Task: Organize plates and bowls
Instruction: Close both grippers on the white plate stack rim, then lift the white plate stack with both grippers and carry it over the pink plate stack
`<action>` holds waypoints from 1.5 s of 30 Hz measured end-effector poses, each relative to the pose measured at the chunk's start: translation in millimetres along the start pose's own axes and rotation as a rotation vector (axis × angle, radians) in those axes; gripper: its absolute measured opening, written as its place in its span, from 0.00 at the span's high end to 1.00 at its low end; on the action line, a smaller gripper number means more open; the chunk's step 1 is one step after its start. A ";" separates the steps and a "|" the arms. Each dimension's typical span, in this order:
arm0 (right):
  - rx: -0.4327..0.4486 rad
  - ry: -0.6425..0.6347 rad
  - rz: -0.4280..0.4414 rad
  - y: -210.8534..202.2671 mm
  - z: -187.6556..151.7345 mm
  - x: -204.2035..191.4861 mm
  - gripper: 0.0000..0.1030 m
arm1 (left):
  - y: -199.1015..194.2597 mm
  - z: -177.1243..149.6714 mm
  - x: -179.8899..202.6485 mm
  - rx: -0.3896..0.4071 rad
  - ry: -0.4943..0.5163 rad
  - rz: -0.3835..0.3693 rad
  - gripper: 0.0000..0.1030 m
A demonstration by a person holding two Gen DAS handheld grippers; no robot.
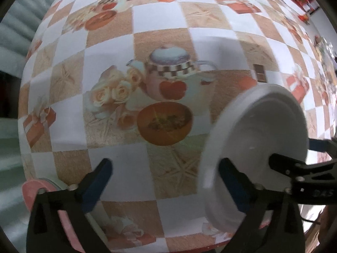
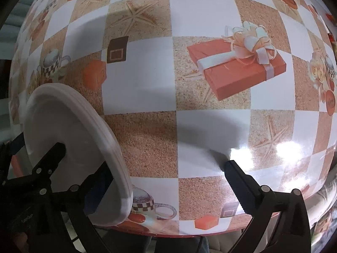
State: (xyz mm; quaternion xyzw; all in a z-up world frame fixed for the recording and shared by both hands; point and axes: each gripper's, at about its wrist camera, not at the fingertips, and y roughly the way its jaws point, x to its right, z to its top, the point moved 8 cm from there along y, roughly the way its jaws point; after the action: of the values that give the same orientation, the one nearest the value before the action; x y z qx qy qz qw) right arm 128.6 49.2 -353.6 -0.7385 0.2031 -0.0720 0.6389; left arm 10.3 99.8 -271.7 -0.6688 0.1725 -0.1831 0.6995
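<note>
Black fingers (image 1: 233, 187), round white plates (image 1: 259, 147) (stacked)

Left gripper (image 1: 164, 181): jaws spread wide, pointing down at the tablecloth (image 1: 160, 21).
White plate (image 1: 259, 143): over its right finger (image 1: 233, 185), rim beside the blue pad.
Right gripper (image 1: 294, 158): beyond the plate, its black fingertip over the plate's face.
Pink dish (image 1: 33, 191): behind the left finger (image 1: 96, 181), partly hidden.
</note>
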 end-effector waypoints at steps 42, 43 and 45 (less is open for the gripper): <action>-0.073 -0.101 0.112 -7.2 -54.1 -68.9 0.78 | -15.9 -34.8 -8.1 -0.046 -0.106 -0.112 0.71; -0.079 -0.116 0.113 -5.1 -58.3 -76.1 0.78 | -16.0 -39.1 -14.5 -0.047 -0.122 -0.109 0.71; -0.086 -0.141 0.114 -2.2 -65.9 -88.6 0.78 | -16.5 -46.7 -26.9 -0.049 -0.146 -0.100 0.71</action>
State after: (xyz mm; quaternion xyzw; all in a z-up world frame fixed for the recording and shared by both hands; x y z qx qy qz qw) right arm 24.7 23.9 -326.6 -0.7557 0.2021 0.0253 0.6225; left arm -36.3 71.6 -257.5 -0.7051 0.0917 -0.1644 0.6836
